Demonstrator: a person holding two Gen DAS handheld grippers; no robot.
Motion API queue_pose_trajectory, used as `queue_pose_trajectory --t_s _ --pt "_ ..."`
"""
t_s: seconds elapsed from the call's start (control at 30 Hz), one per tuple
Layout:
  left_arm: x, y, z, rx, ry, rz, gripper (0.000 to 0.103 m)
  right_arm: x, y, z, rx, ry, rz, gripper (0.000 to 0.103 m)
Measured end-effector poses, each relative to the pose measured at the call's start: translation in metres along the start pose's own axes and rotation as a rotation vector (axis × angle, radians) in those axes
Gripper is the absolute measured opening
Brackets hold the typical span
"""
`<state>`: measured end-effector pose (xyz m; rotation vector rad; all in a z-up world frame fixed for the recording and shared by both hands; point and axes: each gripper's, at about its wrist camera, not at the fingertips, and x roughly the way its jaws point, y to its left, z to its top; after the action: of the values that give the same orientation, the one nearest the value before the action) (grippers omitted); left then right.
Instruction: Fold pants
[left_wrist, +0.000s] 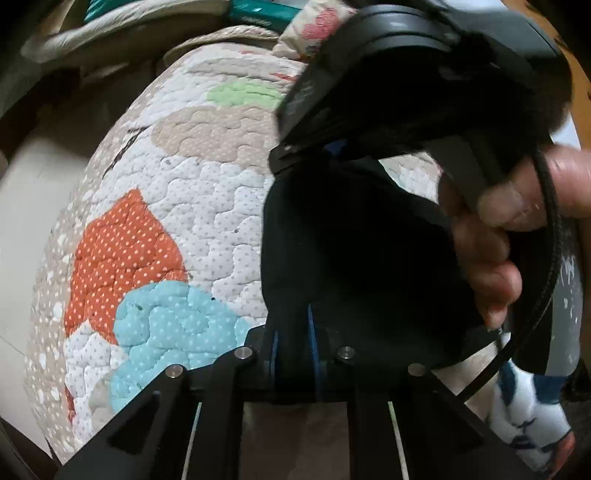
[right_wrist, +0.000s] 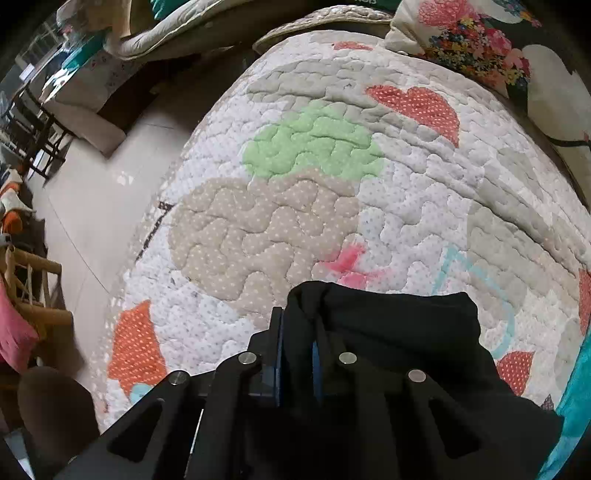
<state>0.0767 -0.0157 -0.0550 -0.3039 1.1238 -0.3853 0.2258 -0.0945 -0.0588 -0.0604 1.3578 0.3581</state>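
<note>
The black pants (left_wrist: 351, 251) hang bunched above a quilted patchwork bedspread (left_wrist: 177, 206). My left gripper (left_wrist: 293, 332) is shut on a fold of the pants. In the left wrist view the right gripper's black body (left_wrist: 406, 74) and the hand holding it (left_wrist: 509, 221) sit close at the upper right, above the cloth. In the right wrist view my right gripper (right_wrist: 297, 339) is shut on another bunch of the black pants (right_wrist: 388, 332), which drape over its right side above the bedspread (right_wrist: 295, 206).
A floral pillow (right_wrist: 472, 40) lies at the bed's far right. Pale tiled floor (right_wrist: 103, 206) runs along the bed's left side. A wooden chair (right_wrist: 33, 295) with clothes stands at the left. A dark cable (left_wrist: 546, 258) hangs from the right gripper.
</note>
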Motion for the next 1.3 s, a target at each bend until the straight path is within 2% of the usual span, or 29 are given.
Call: queue_pose_trajectory --t_s 0.17,0.33,0.47,0.6,0.7,0.77,0.83,0.97,1.07,1.23,1.3 --pt "-0.013 0.025 0.009 -0.101 -0.005 -0.036 0.012 -0.009 0.006 0.008 0.018 -0.028 0.027 0.012" --pt "-0.027 0.060 0.017 -0.200 -0.023 0.006 0.012 0.000 0.041 0.036 -0.023 -0.029 0.064 0.012" --pt "-0.035 0.077 0.018 -0.248 -0.025 0.074 0.013 0.017 0.077 0.050 -0.094 -0.001 0.075 0.012" --pt "-0.035 0.082 0.012 -0.285 -0.022 0.114 0.022 0.023 0.083 0.057 -0.078 0.001 0.081 0.022" --pt "-0.044 0.089 0.004 -0.331 -0.034 0.085 0.024 0.007 0.067 0.060 -0.021 -0.053 0.131 0.028" --pt "-0.051 0.097 0.003 -0.361 -0.052 0.072 0.025 -0.015 0.051 0.059 0.045 -0.127 0.151 0.035" --pt "-0.058 0.103 0.005 -0.372 -0.078 0.069 0.025 -0.042 0.029 0.047 0.109 -0.205 0.146 0.041" --pt "-0.073 0.100 0.003 -0.341 -0.146 0.126 0.027 -0.074 0.004 -0.001 0.116 -0.268 0.066 0.041" --pt "-0.072 0.102 0.012 -0.324 -0.170 0.165 0.036 -0.076 -0.006 -0.042 0.111 -0.265 0.022 0.041" --pt "-0.059 0.093 0.007 -0.296 -0.150 0.235 0.036 -0.059 -0.011 -0.099 0.134 -0.229 -0.004 0.041" --pt "-0.059 0.095 0.001 -0.279 -0.146 0.268 0.038 -0.049 -0.010 -0.116 0.136 -0.235 -0.048 0.041"
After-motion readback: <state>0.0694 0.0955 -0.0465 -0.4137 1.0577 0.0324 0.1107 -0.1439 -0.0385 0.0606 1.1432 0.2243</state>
